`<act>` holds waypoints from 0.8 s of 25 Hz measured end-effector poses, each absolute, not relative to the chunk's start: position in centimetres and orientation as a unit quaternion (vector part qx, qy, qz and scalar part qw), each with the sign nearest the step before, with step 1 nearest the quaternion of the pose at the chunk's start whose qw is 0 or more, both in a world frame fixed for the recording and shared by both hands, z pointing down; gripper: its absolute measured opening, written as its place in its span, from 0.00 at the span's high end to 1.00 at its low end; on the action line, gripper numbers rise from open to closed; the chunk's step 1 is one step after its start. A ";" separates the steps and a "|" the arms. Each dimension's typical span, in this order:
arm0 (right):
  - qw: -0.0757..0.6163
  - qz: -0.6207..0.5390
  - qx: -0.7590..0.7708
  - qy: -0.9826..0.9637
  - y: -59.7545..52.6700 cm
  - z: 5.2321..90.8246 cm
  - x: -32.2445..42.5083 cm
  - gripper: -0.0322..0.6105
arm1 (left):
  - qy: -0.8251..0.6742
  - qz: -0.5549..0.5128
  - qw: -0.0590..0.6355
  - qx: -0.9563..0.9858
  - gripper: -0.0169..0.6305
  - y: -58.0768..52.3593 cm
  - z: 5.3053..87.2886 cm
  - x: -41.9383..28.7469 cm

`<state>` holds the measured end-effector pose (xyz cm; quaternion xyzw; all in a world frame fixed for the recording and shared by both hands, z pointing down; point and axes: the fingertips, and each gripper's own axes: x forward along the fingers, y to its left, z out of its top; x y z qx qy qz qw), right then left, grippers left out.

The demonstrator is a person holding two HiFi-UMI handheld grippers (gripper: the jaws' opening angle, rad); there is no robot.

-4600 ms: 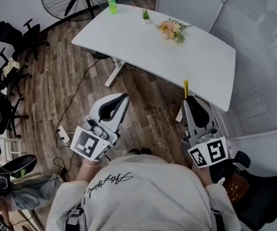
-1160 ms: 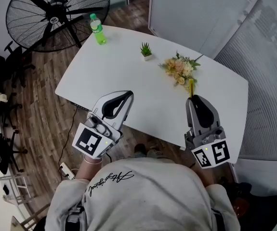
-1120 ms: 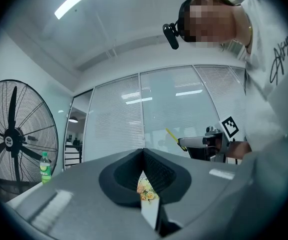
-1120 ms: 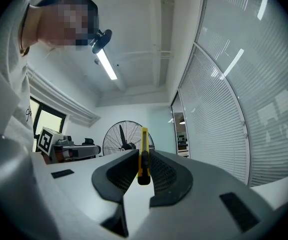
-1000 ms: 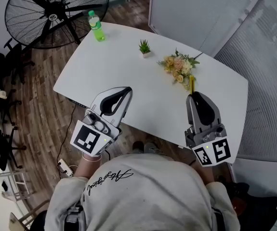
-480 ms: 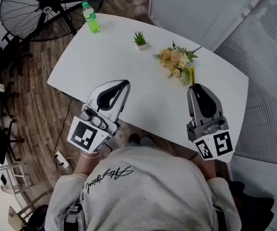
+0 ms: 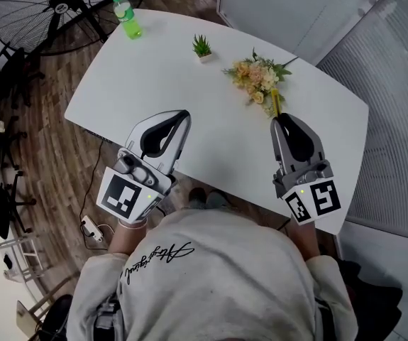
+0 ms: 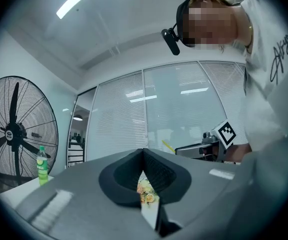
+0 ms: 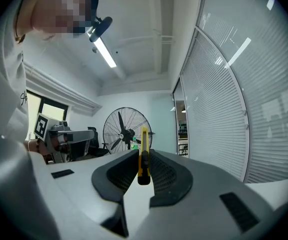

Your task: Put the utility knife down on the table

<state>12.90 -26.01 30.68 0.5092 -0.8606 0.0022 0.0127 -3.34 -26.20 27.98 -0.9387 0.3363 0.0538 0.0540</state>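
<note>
My right gripper (image 7: pixel 275 121) pinches the knife (image 9: pixel 143 151), which juts past the tips over the table (image 7: pixel 175 77) near the flowers (image 7: pixel 255 77); released before touchdown, it could bounce or snag them.

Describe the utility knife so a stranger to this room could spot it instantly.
Find the big white table, then the right tongs held over its near side. The utility knife is the slim yellow-and-black stick pinched in their tip, straight and plain, unlike the leafy flower bunch just beyond it.
</note>
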 end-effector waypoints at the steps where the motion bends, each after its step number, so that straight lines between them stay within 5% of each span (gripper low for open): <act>1: 0.017 0.005 0.509 -0.861 -26.1 31.0 12.8 0.85 | 0.337 0.053 0.053 -0.939 0.98 -26.2 28.0 -3.4; 20: 0.078 0.055 0.501 -0.860 -27.6 36.8 12.1 0.85 | 0.346 0.046 0.048 -0.936 0.98 -26.2 28.3 -4.1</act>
